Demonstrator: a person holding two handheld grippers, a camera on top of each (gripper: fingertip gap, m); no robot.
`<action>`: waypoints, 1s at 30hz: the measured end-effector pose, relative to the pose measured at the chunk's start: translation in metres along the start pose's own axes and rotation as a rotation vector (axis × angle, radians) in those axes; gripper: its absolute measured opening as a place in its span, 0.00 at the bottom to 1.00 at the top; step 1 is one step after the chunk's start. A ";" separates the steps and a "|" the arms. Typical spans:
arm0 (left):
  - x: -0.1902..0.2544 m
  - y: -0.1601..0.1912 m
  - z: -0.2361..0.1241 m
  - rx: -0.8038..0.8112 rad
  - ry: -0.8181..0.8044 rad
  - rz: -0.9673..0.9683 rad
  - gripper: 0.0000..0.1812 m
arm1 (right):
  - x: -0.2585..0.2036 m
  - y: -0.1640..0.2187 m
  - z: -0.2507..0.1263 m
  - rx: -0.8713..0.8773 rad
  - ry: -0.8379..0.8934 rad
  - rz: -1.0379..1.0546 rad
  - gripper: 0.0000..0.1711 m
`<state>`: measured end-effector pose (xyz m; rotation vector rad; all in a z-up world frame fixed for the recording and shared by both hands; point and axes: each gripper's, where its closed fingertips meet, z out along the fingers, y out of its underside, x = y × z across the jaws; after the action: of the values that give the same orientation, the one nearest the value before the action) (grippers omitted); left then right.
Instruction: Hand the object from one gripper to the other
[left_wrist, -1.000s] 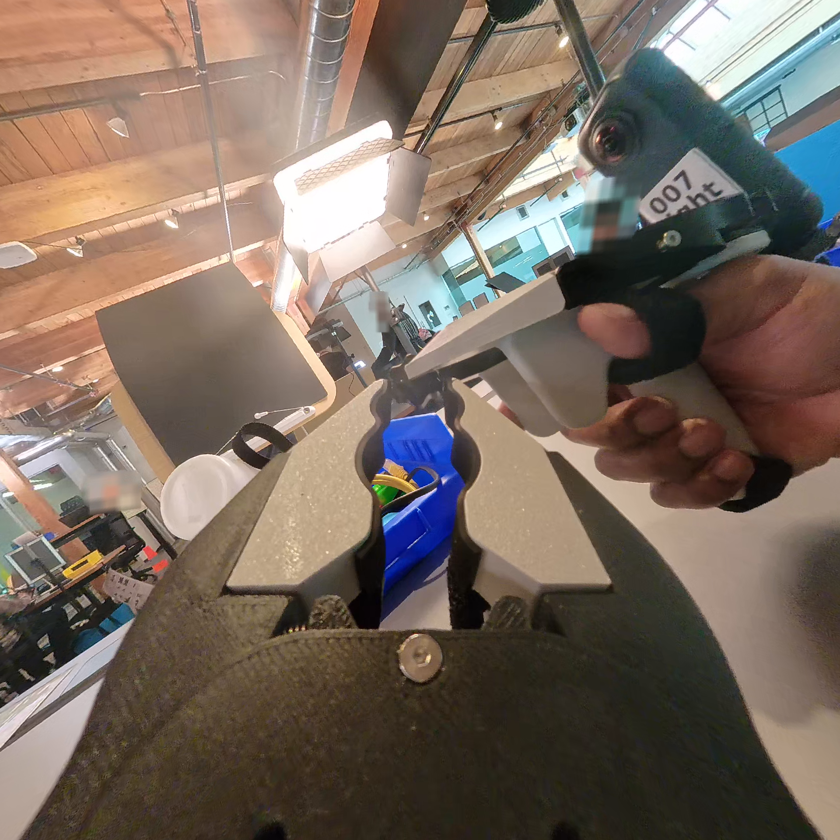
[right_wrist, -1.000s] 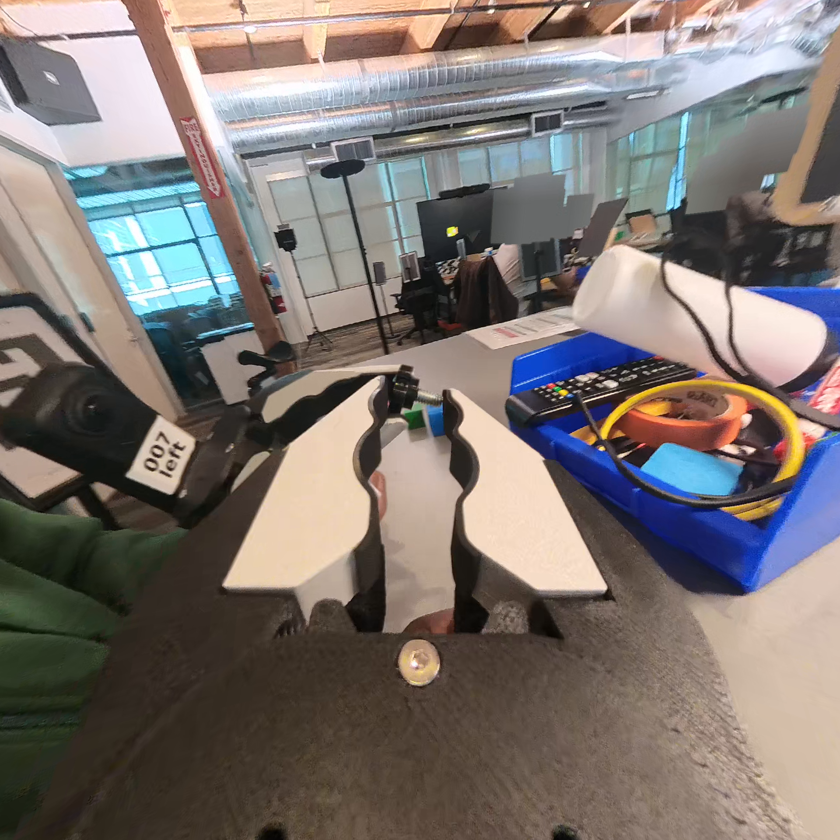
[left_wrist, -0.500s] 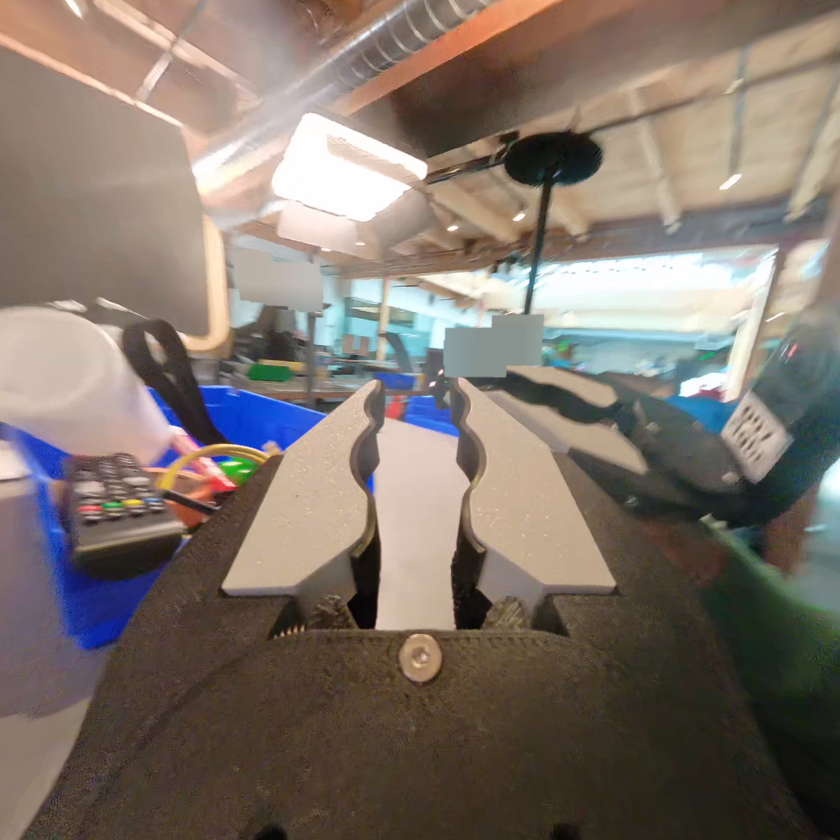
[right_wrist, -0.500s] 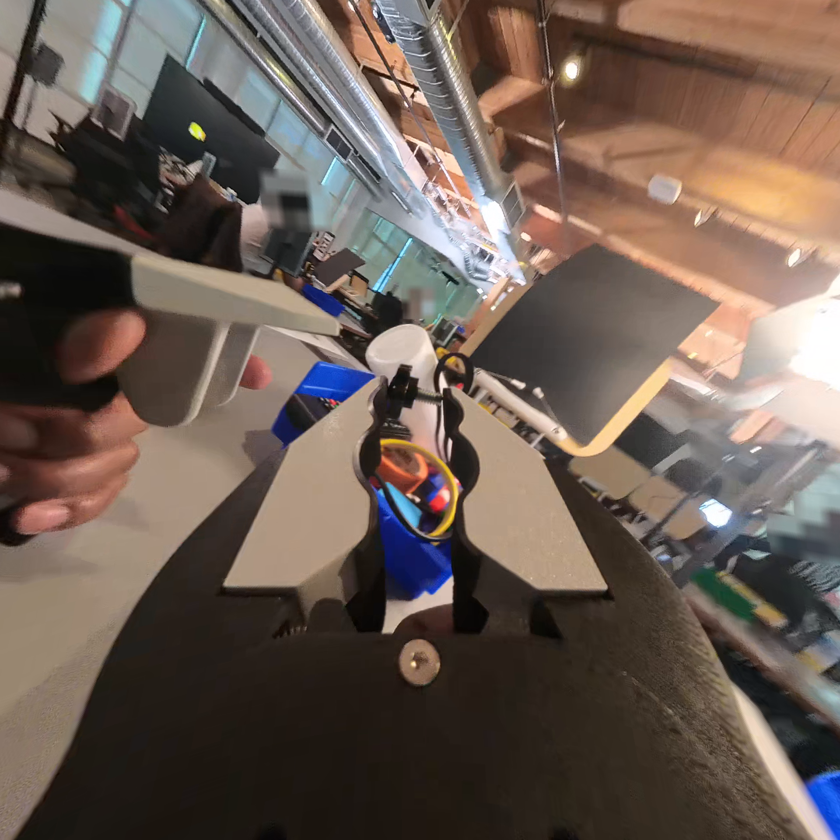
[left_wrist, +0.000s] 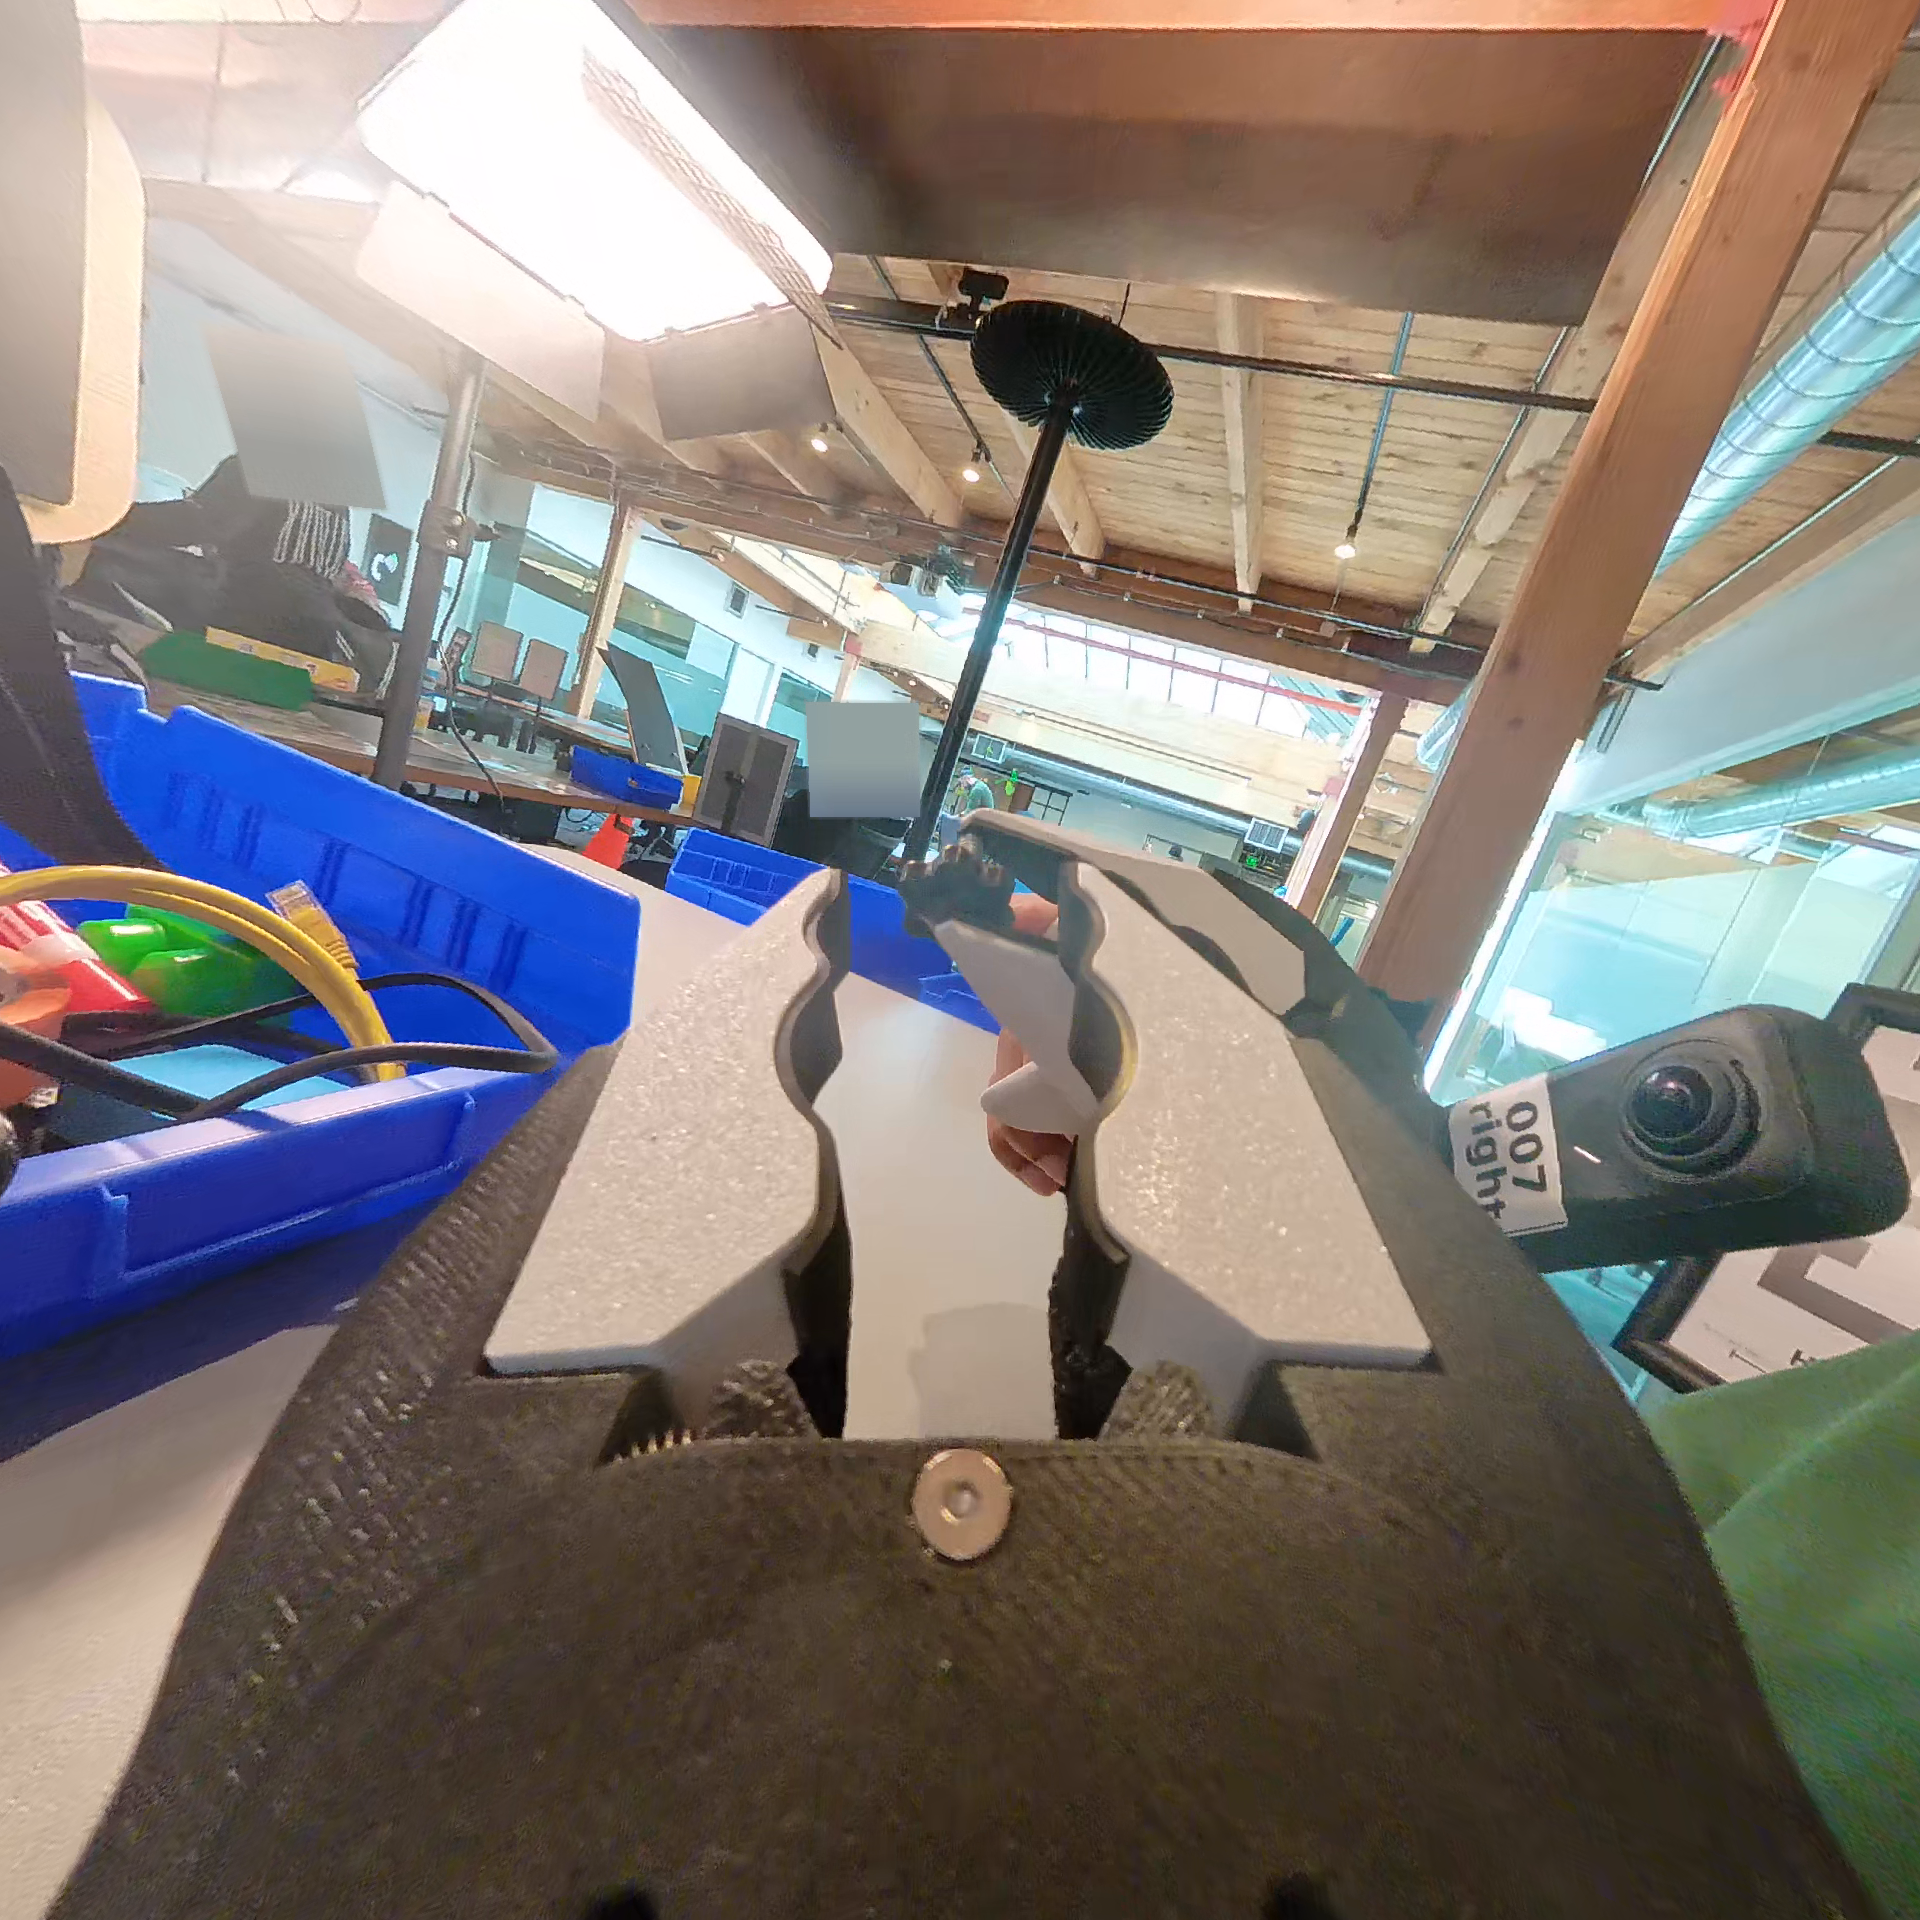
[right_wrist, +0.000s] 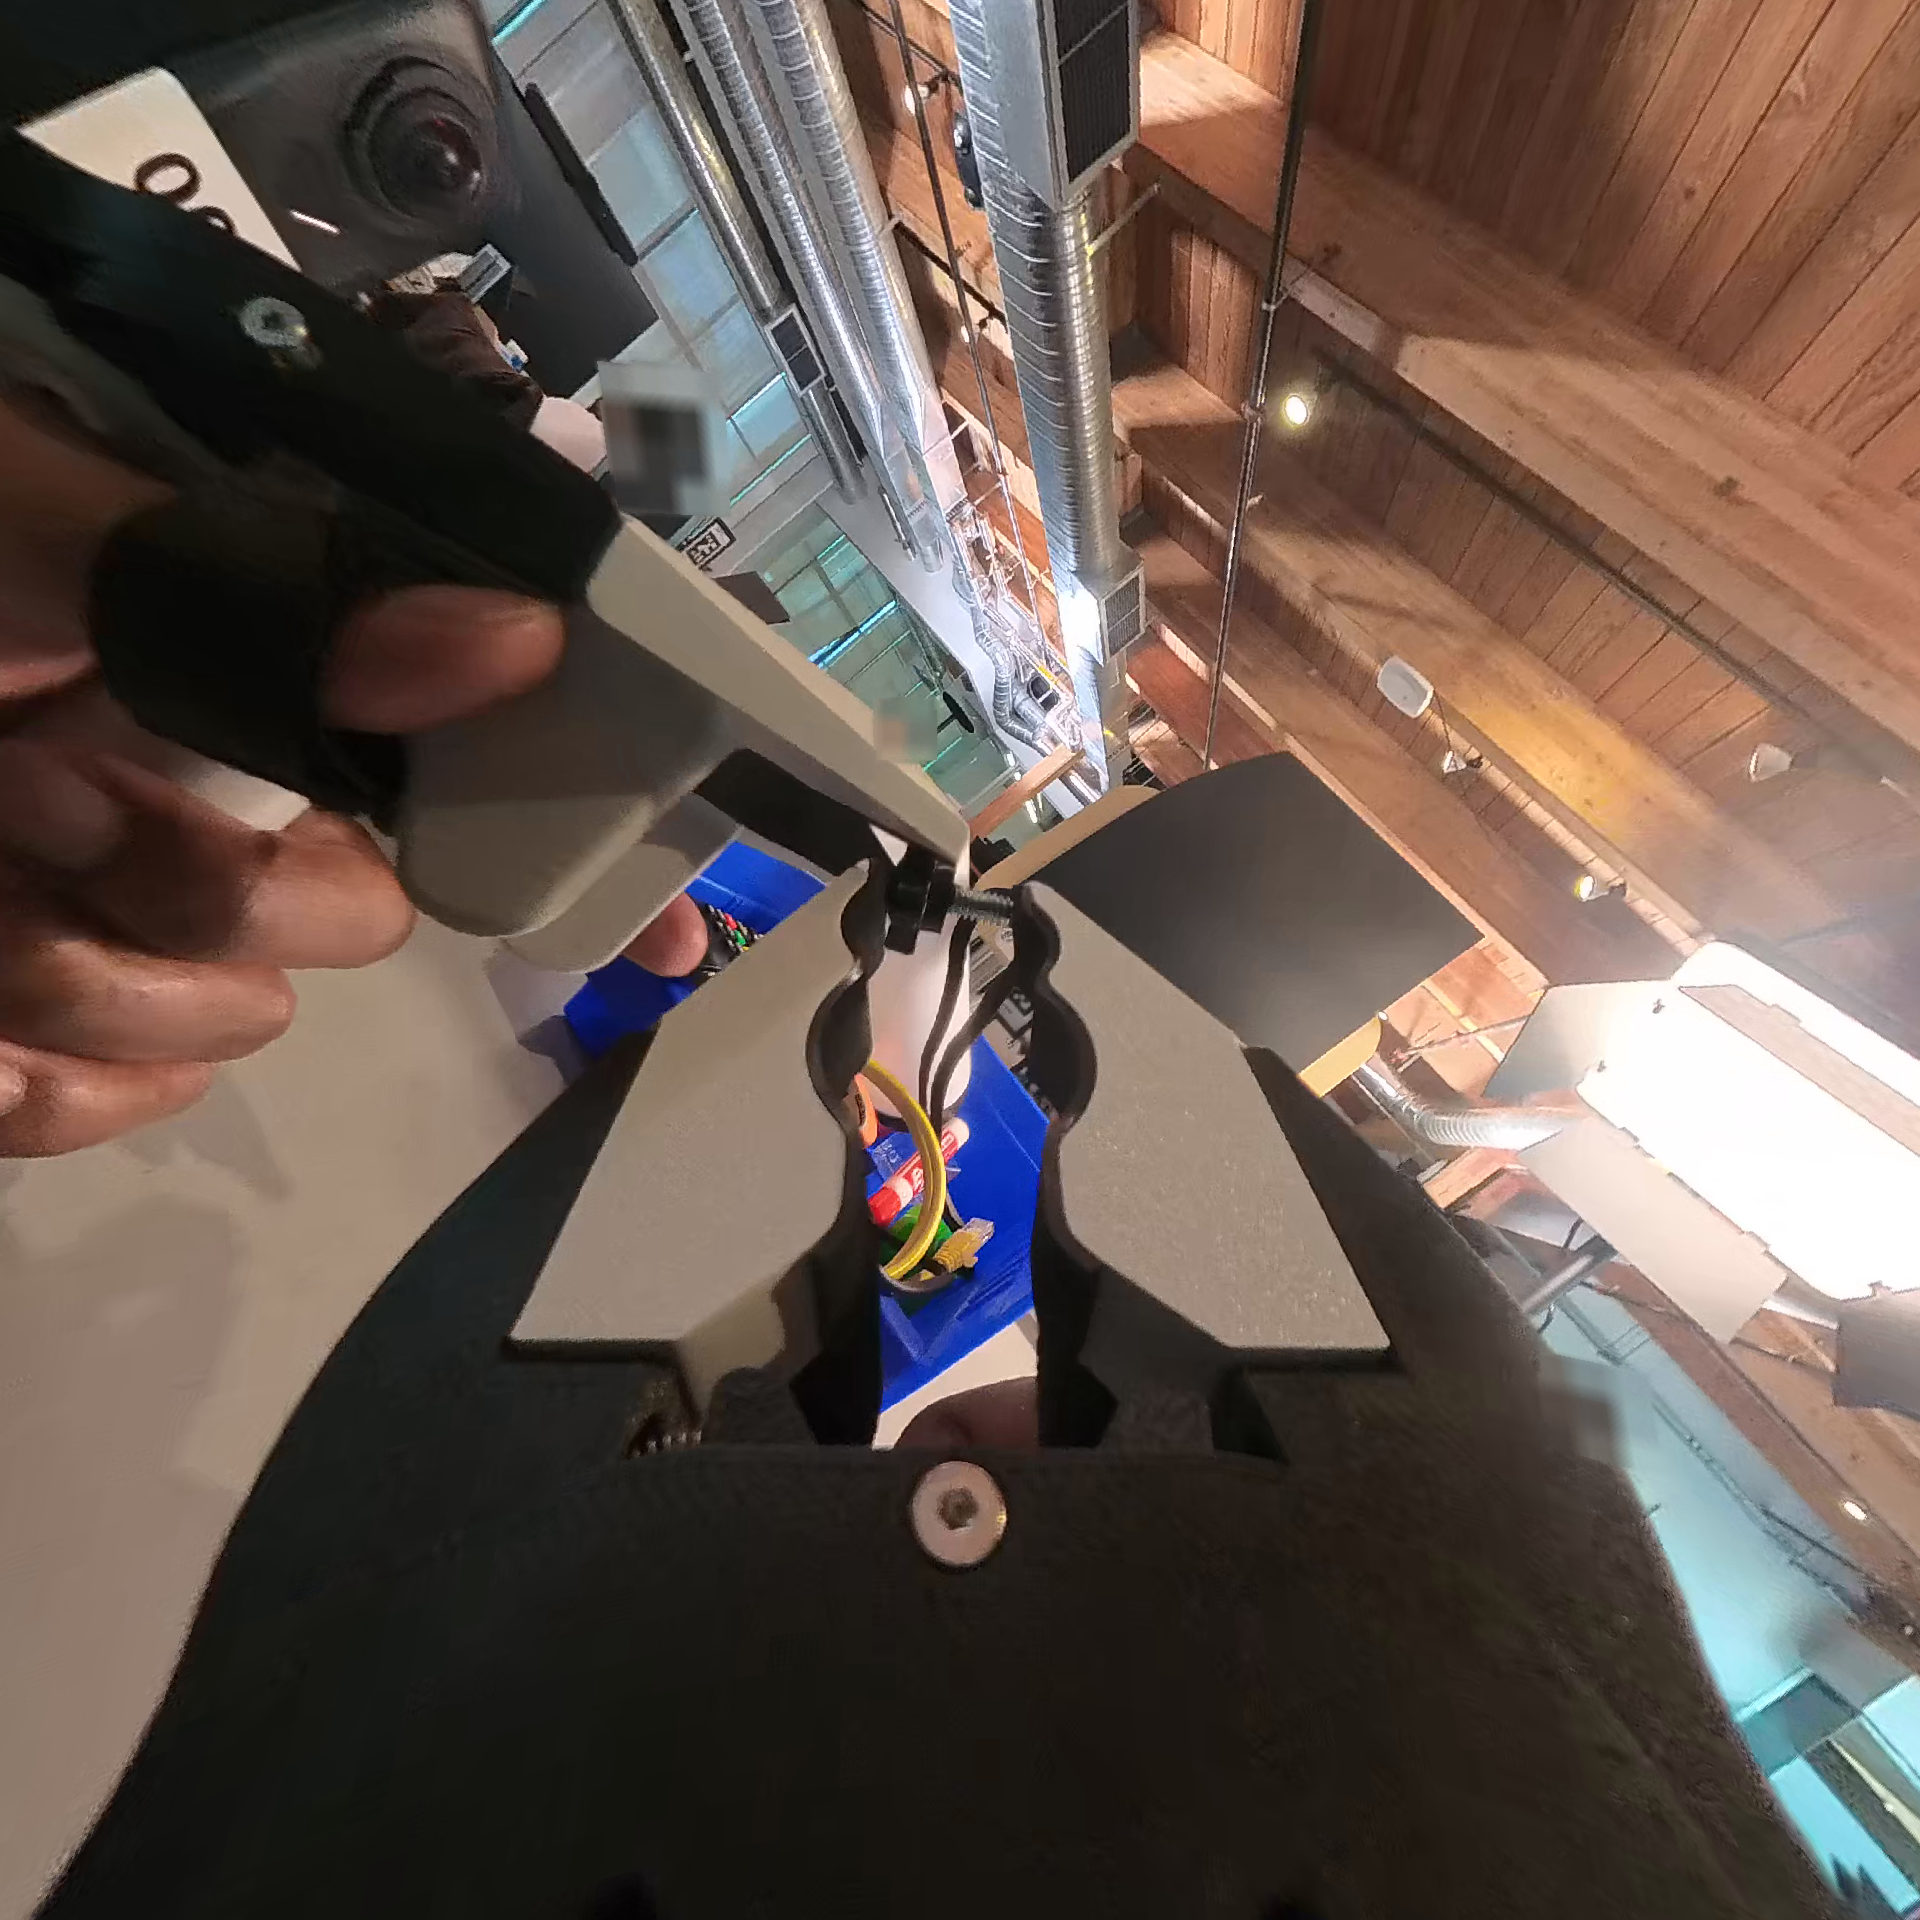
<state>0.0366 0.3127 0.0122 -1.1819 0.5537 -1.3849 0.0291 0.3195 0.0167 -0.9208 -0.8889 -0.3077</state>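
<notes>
**Two grippers tip to tip: thumbscrew on the right side, receiver empty**

One black-knobbed thumbscrew (right_wrist: 916, 902) is clamped at the very tips of the right gripper (right_wrist: 940, 904). Its long axis runs across the gap, with the knob against one finger and the threaded end toward the other.

We read the left gripper (left_wrist: 951, 935) as empty, its jaws parted to a moderate gap. From the left wrist view the screw lies just ahead of its tips, slightly toward the right-hand finger. In the right wrist view a left finger sits just above the knob; we cannot tell whether they touch.

Half a second ago the left gripper stood off to the side, well apart from the screw. It has since swung in, while the right grip is unchanged.

We judge the transfer not yet made. The left jaws must straddle the knob or shaft crosswise.
</notes>
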 end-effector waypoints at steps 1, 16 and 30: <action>0.000 0.001 0.000 -0.004 0.002 -0.002 0.22 | 0.000 -0.001 0.000 0.005 0.001 -0.005 0.14; 0.009 0.002 0.000 -0.005 0.070 -0.029 0.14 | -0.005 -0.010 -0.002 0.050 -0.007 -0.032 0.14; 0.010 -0.018 -0.009 0.104 0.089 -0.028 0.12 | 0.008 -0.015 -0.008 0.119 -0.191 0.513 0.16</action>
<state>0.0223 0.3048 0.0275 -1.0522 0.5233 -1.4782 0.0301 0.3050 0.0290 -1.0418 -0.8018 0.2751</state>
